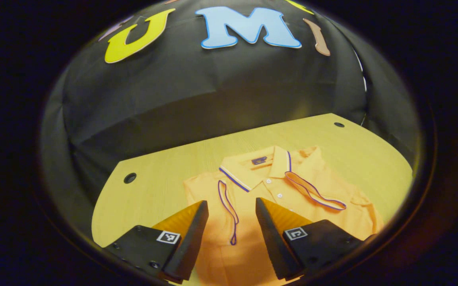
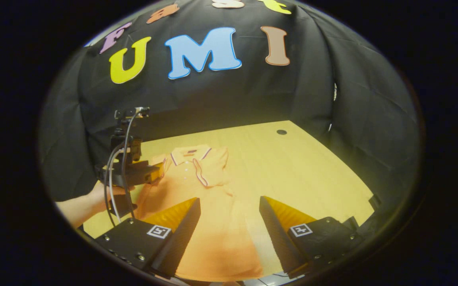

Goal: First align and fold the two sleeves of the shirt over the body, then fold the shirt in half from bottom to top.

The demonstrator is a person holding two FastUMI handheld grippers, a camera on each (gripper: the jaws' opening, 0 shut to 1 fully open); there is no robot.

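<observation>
An orange polo shirt (image 1: pixel 268 194) lies flat on the wooden table (image 1: pixel 153 186), collar toward the wall, with both sleeves folded in over its body. The trimmed cuff of one sleeve (image 1: pixel 229 206) lies left of the button line, the other sleeve (image 1: pixel 316 194) to its right. My left gripper (image 1: pixel 231 208) hangs open above the shirt's chest with nothing between its fingers. In the right gripper view the shirt (image 2: pixel 213 230) runs from the collar down to its hem near the table's front. My right gripper (image 2: pixel 229 206) is open over the lower body. The left gripper (image 2: pixel 133 172), held by a hand (image 2: pixel 94 202), hovers by the shirt's left shoulder.
The table (image 2: pixel 300 171) has a round cable hole at each far corner (image 1: pixel 130 177) (image 2: pixel 281 132). Black cloth walls close in behind and at the sides. Bare wood stretches to the right of the shirt in the right gripper view.
</observation>
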